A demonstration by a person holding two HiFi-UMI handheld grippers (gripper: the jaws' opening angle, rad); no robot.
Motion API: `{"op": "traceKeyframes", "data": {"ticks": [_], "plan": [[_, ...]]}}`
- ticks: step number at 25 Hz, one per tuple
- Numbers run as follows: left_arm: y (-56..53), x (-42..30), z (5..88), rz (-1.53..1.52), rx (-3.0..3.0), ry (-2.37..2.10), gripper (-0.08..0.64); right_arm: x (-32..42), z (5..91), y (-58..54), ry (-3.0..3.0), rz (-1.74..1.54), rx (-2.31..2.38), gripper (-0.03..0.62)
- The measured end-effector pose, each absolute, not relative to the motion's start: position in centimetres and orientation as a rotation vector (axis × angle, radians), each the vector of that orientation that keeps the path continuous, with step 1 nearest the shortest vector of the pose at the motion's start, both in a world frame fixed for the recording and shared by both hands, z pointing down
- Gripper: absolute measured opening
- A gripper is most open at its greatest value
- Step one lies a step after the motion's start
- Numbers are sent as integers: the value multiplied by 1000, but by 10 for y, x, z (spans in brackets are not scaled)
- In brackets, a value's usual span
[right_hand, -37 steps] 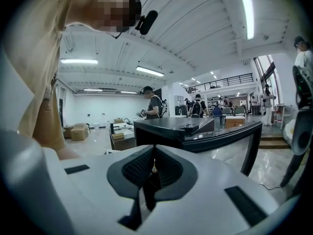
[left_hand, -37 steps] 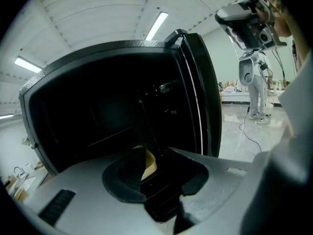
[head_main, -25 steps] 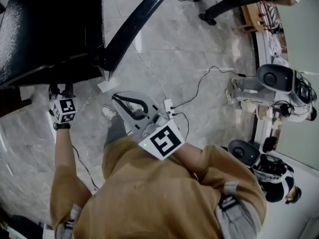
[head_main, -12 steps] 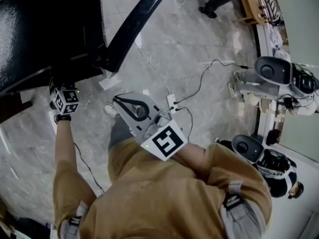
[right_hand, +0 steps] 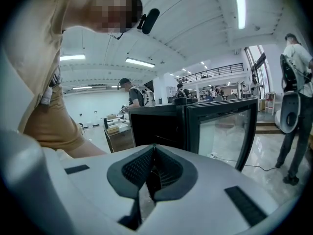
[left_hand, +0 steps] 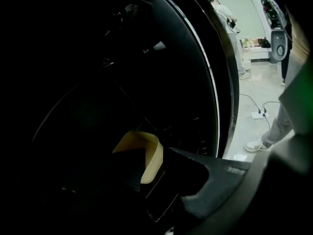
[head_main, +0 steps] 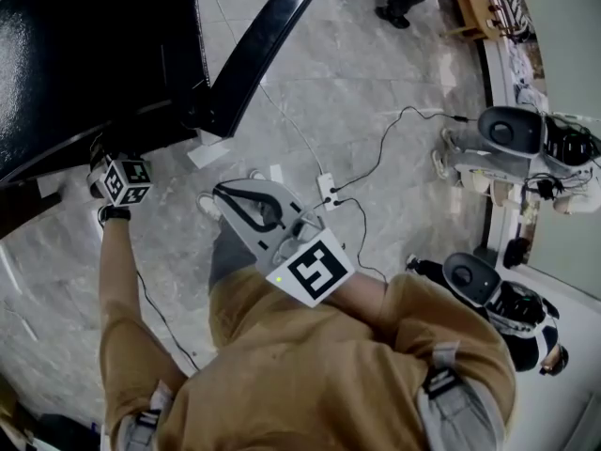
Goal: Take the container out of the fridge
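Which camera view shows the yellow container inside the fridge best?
The left gripper view: the container shows pale yellow between the left gripper's jaws in the dark fridge. The head view sees only the fridge's top, hiding it. The right gripper view shows the fridge from outside, its inside too dark.

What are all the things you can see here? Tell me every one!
fridge: one, black, top left, door open.
container: one, pale yellow, inside the fridge.
power strip: one, white, on the grey floor, among black cables.
machines: two, grey and black, at the right.
other people: a few, standing around the hall.
left tool: one, dark jaws, reaching into the fridge, closed on the container's wall.
right tool: one, pale grey, jaws together, empty, held outside the fridge.
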State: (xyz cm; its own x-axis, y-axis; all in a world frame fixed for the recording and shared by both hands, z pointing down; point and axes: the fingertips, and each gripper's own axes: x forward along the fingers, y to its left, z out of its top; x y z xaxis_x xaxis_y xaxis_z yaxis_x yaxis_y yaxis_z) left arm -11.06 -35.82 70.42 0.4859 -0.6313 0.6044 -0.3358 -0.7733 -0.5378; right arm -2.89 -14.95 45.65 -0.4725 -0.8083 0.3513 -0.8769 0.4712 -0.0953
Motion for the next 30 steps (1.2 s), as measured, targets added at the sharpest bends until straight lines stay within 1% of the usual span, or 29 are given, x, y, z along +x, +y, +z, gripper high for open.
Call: {"op": "traceKeyframes", "data": {"ticks": [8, 12, 16, 23, 30], "plan": [[-375, -104, 719, -1232, -2356, 773, 98, -36, 470, -145, -2437, 407, 1404, 3], [-380, -101, 726, -1289, -2335, 734, 98, -37, 461, -155, -2484, 431, 1506, 3], [-381, -104, 736, -1354, -2369, 750, 98, -36, 461, -157, -2482, 427, 1499, 3], [-385, -101, 735, -1377, -2413, 772, 98, -30, 454, -163, -2502, 449, 1570, 3], [-390, -107, 747, -1500, -2406, 723, 87, -35, 454, -170, -2517, 452, 1586, 3]]}}
